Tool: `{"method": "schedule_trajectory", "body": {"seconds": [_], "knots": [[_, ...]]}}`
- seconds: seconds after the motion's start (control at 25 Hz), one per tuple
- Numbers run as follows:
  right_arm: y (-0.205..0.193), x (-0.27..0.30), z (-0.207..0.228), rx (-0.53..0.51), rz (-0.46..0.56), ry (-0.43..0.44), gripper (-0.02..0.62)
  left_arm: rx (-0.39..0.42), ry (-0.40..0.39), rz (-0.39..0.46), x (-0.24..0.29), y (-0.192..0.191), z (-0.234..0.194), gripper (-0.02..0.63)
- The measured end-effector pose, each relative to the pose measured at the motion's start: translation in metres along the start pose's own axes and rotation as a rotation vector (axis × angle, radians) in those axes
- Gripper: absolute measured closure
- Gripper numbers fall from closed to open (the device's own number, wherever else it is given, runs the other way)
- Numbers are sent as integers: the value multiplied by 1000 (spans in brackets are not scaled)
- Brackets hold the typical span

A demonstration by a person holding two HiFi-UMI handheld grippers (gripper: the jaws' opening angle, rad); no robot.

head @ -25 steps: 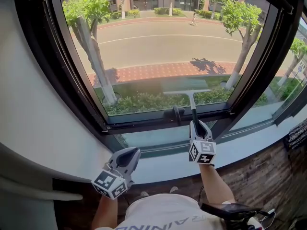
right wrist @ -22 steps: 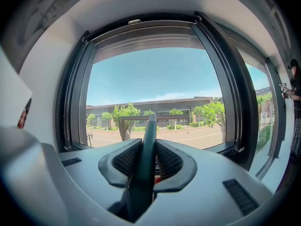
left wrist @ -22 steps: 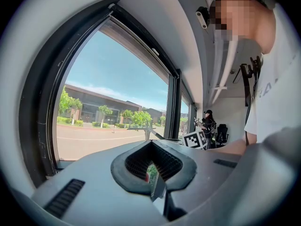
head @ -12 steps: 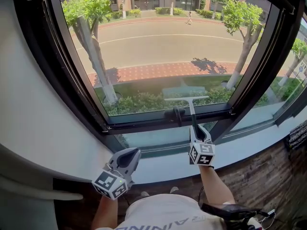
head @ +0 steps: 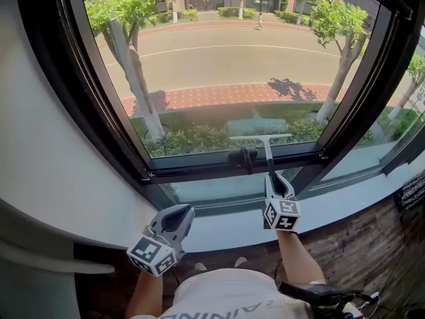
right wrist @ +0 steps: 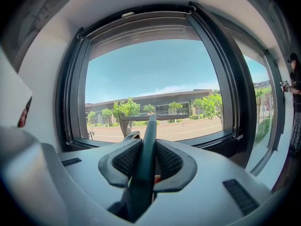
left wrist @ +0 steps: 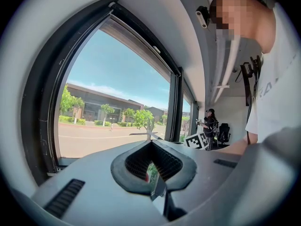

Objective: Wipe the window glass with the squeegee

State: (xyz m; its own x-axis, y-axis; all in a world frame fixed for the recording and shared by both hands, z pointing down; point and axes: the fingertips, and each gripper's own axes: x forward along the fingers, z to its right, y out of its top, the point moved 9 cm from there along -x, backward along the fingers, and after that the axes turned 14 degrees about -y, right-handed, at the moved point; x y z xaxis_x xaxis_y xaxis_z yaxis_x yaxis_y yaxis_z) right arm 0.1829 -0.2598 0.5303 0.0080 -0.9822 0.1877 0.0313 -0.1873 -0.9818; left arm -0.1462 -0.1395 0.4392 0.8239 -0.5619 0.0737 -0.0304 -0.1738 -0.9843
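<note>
The squeegee has a dark handle (head: 269,159) and a thin pale blade (head: 260,137) that lies level against the window glass (head: 226,65), low on the pane just above the black bottom frame. My right gripper (head: 276,185) is shut on the handle from below. In the right gripper view the handle (right wrist: 146,149) runs up between the ribbed pads to the blade (right wrist: 153,117). My left gripper (head: 174,219) hangs lower left, away from the glass, over the sill. In its own view the left gripper (left wrist: 153,168) is shut with nothing in it.
A black window handle (head: 243,157) sits on the bottom frame just left of the squeegee handle. Below it come a narrow lower pane and a white sill (head: 219,230). A thick black mullion (head: 352,111) bounds the pane on the right. Another person (left wrist: 209,126) stands far down the room.
The blade has slid down the glass toward the bottom frame, and my right gripper has dropped a little with it. The left gripper has stayed put.
</note>
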Motion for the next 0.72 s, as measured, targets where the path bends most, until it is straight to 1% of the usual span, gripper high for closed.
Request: {"method": "schedule_trajectory", "body": {"seconds": [0.2,0.4,0.56,0.72], "knots": [[20,-19,6,37,52,35,495,-21,12,-7,8,-6,5,590],[34,-36,22,53,102,91,495,-29,46,1,23,-12,16,590],[37,-43,42,99,122,125,495,-38,74,-11,36,-20,31,590],[33,-42,56,150,122,164,495,-50,89,-45,51,-29,45,591]]}}
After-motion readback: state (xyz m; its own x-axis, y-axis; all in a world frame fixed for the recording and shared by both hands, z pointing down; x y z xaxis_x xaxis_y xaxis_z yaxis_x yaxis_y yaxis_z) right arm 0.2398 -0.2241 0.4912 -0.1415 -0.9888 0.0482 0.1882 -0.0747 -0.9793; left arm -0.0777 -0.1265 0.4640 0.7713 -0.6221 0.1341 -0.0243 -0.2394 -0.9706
